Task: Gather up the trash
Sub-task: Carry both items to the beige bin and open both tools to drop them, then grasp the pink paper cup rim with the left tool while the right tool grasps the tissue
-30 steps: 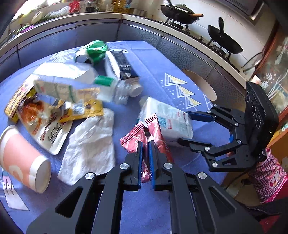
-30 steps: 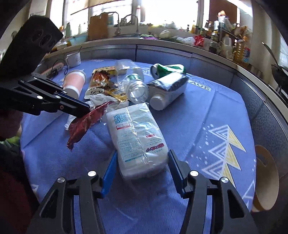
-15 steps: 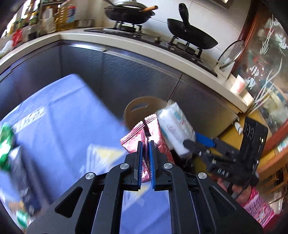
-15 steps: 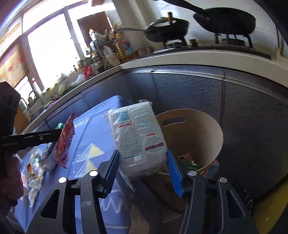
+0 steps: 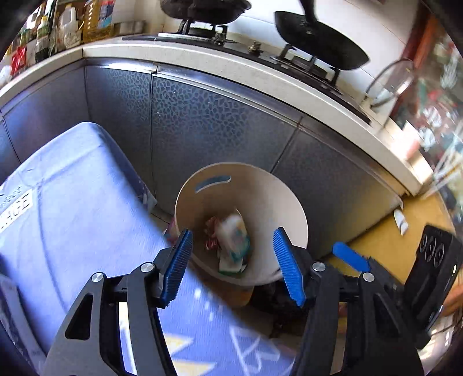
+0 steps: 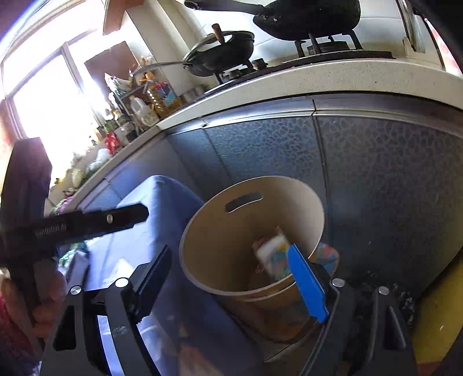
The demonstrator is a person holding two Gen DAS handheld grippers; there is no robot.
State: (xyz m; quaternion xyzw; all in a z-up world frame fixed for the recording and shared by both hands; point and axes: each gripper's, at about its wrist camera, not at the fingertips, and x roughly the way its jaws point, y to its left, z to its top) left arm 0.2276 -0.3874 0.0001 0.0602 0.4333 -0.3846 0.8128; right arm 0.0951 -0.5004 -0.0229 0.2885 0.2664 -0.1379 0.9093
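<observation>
A beige trash bin stands on the floor beside the blue-clothed table. The white tissue pack and the pink snack wrapper lie inside it, blurred. Above the bin hangs my left gripper, its jaws opening with nothing between the blue pads. My right gripper is over the bin's near rim, its jaws opening and empty too. The right gripper also shows at the lower right of the left wrist view, and one left finger crosses the right wrist view.
Dark cabinet fronts run close behind the bin under a pale countertop with a stove and black woks. Bottles crowd the counter near the window. Yellow floor lies to the right. A person's hand holds the left gripper.
Both grippers swung from the table to above the bin. The left let go of the pink wrapper and the right let go of the tissue pack; both now lie in the bin.
</observation>
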